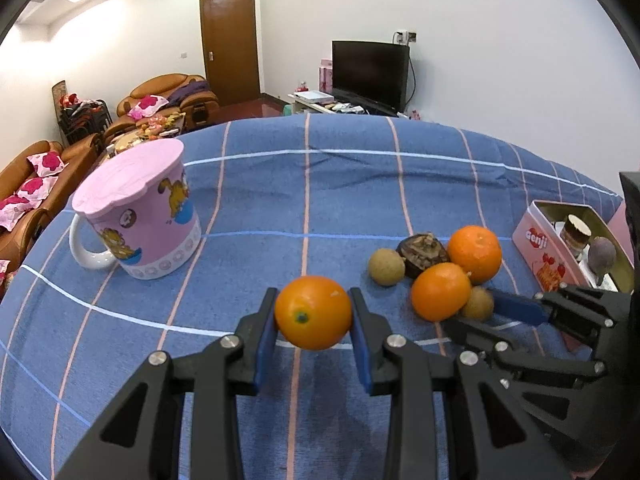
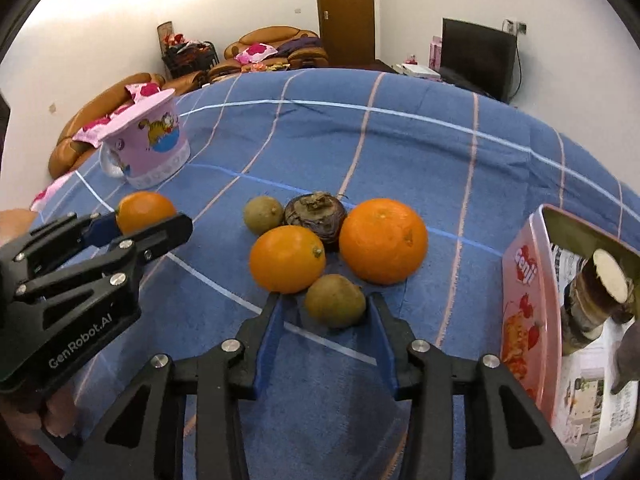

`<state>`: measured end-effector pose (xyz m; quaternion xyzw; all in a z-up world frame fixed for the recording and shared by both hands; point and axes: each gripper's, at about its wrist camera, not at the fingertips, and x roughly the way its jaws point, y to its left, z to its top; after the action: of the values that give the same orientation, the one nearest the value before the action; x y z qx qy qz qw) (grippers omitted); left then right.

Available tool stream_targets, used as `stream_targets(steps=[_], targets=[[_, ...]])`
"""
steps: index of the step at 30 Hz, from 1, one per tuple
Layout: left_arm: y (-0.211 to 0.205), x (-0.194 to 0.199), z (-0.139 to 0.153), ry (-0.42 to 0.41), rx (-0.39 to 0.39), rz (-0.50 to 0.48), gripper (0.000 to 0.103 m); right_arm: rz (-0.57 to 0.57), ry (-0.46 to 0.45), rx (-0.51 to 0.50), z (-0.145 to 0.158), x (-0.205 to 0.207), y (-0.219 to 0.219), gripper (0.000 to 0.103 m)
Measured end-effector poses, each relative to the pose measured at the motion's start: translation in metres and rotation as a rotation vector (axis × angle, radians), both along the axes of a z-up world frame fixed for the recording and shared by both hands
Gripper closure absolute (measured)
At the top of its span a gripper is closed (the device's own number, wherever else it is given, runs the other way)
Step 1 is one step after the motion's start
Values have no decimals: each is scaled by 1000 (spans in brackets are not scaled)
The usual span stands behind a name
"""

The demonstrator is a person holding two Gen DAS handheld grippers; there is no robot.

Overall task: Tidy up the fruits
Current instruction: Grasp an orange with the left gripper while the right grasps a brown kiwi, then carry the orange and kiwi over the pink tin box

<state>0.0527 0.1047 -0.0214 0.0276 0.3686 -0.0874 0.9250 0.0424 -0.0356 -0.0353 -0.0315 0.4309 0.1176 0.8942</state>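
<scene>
My left gripper (image 1: 313, 300) is shut on a small orange (image 1: 313, 312), held just above the blue checked cloth (image 1: 304, 200); the right wrist view shows this orange (image 2: 144, 208) too. My right gripper (image 2: 326, 300) is shut on a small brown longan (image 2: 335, 300) at the near edge of a fruit pile. Behind it lie a medium orange (image 2: 287, 259), a large orange (image 2: 383, 240), a dark brown fruit (image 2: 316, 216) and a second longan (image 2: 264, 214). An open pink tin (image 2: 524, 300) at the right holds a cut stalk piece (image 2: 600, 292).
A pink cartoon mug (image 1: 136, 216) with a lid stands at the left of the table. A dark round fruit (image 1: 602, 256) sits in the tin. Beyond the table are sofas, a door and a television (image 1: 370, 72).
</scene>
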Motion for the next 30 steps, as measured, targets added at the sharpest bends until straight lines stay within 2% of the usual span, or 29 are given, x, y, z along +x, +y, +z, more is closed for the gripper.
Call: stream_targets(steps=[5, 8, 13, 17, 19, 30], targets=[[4, -3, 1, -12, -12, 18, 68, 13, -60, -18, 8, -9, 3, 72], [6, -5, 4, -29, -22, 26, 68, 8, -156, 14, 20, -24, -3, 72], [11, -13, 13, -104, -46, 69, 68, -38, -330, 105, 41, -48, -15, 72], [13, -22, 22, -173, -59, 102, 68, -73, -470, 85, 53, -62, -12, 72], [14, -26, 24, -198, -62, 118, 68, -87, -507, 65, 56, -67, -11, 72], [12, -36, 26, -222, -72, 173, 68, -82, -495, 72, 52, -71, -15, 72]])
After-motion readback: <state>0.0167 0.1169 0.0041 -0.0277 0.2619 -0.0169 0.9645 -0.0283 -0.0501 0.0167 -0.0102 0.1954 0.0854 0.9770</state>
